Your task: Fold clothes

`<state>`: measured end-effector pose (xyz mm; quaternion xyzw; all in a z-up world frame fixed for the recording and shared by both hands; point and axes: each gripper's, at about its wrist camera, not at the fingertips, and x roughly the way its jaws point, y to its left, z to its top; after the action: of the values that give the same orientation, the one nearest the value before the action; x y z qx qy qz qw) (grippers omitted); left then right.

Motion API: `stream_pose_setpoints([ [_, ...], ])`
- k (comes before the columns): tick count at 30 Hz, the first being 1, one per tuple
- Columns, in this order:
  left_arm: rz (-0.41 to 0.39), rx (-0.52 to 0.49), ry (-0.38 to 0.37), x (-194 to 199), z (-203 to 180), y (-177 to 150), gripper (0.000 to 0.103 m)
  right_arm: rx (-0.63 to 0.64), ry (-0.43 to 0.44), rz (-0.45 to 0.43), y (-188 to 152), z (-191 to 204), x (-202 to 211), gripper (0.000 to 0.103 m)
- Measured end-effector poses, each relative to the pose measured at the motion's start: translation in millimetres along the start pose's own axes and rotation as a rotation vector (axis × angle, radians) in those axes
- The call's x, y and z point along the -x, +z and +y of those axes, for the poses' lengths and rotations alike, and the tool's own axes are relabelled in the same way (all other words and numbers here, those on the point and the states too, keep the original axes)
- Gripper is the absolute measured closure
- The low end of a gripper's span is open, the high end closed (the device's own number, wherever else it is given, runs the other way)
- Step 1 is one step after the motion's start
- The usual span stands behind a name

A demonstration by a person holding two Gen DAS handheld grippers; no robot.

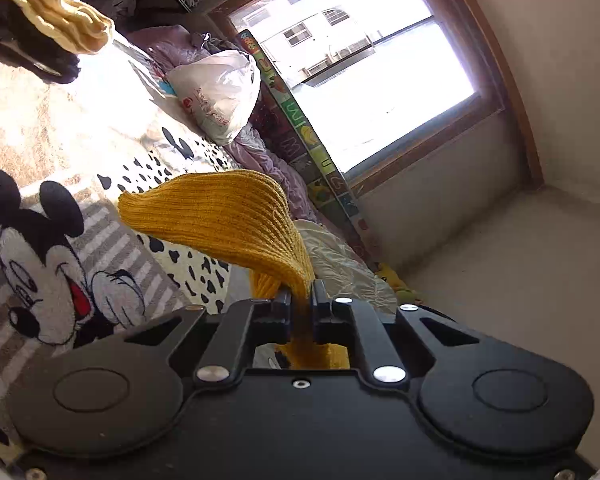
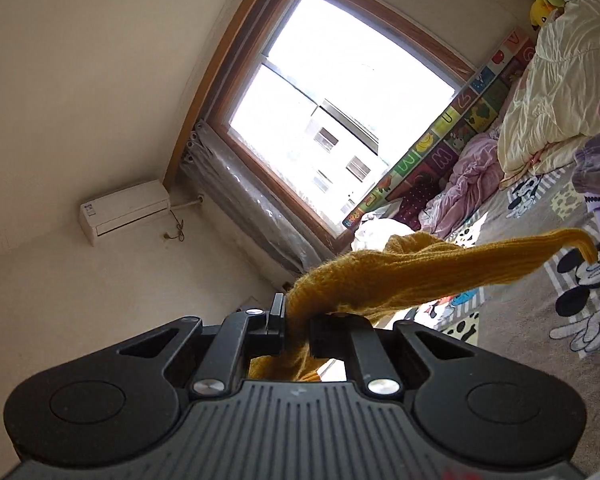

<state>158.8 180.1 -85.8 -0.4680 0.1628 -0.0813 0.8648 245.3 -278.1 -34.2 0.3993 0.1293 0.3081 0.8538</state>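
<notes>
— Both grippers are clamped on one garment. Left gripper (image 1: 302, 294): jaws closed on a bunched edge of the mustard knit (image 1: 228, 216). Right gripper (image 2: 296, 318): jaws closed on another bunch of it.

— Position of the knit?

— Lifted clear of the rug (image 1: 28, 120), hanging between the two tools. No part of it appears to rest on the rug.

— Progress?

— Early, by my judgement. No fold is visible in the knit; spreading it flat and all folds remain. A pale yellow cloth (image 1: 60, 12) lies heaped farther off.

— Orientation?

— Long axis runs gripper to gripper, roughly level, with a slight sag. Which end is collar or hem cannot be determined.
</notes>
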Motion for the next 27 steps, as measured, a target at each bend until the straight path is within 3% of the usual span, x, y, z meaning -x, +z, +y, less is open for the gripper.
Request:
stream_pose_setpoints([
  [2, 0.063, 0.008, 0.129, -7, 40, -31, 0.097, -0.052, -0.124, 0.083, -35, -37, -2, 0.090],
  [4, 0.108, 0.022, 0.204, -11, 68, -53, 0.097, -0.121, -0.212, 0.164, -71, -72, 0, 0.090],
  [7, 0.119, 0.020, 0.223, -10, 81, -64, 0.096, -0.189, -0.327, 0.260, -118, -108, 4, 0.091],
  [9, 0.133, 0.031, 0.211, -8, 81, -62, 0.094, -0.198, -0.366, 0.266, -140, -114, 11, 0.090],
  [10, 0.138, 0.029, 0.213, -7, 81, -61, 0.083, -0.210, -0.364, 0.254, -145, -115, 15, 0.091],
  [11, 0.140, 0.016, 0.218, -6, 79, -61, 0.063, -0.219, -0.363, 0.241, -148, -115, 18, 0.091],
  [13, 0.135, -0.005, 0.221, -5, 77, -65, 0.057, -0.230, -0.374, 0.223, -152, -113, 19, 0.090],
  [16, 0.128, -0.038, 0.240, -13, 74, -67, 0.062, -0.223, -0.389, 0.206, -153, -110, 12, 0.087],
  [17, 0.128, -0.043, 0.247, -17, 75, -66, 0.087, -0.224, -0.390, 0.203, -152, -111, 9, 0.087],
  [18, 0.127, -0.043, 0.254, -19, 76, -64, 0.094, -0.224, -0.391, 0.201, -152, -112, 5, 0.087],
  [20, 0.103, -0.024, 0.235, -11, 72, -60, 0.096, -0.237, -0.386, 0.199, -151, -115, 0, 0.089],
  [22, 0.071, -0.064, 0.192, 8, 54, -56, 0.096, -0.239, -0.373, 0.196, -143, -111, 1, 0.090],
  [24, 0.056, -0.101, 0.197, 23, 45, -56, 0.096, -0.208, -0.328, 0.183, -131, -91, 9, 0.090],
  [27, 0.109, -0.072, 0.311, 23, 66, -68, 0.096, -0.207, -0.309, 0.209, -128, -79, 24, 0.090],
])
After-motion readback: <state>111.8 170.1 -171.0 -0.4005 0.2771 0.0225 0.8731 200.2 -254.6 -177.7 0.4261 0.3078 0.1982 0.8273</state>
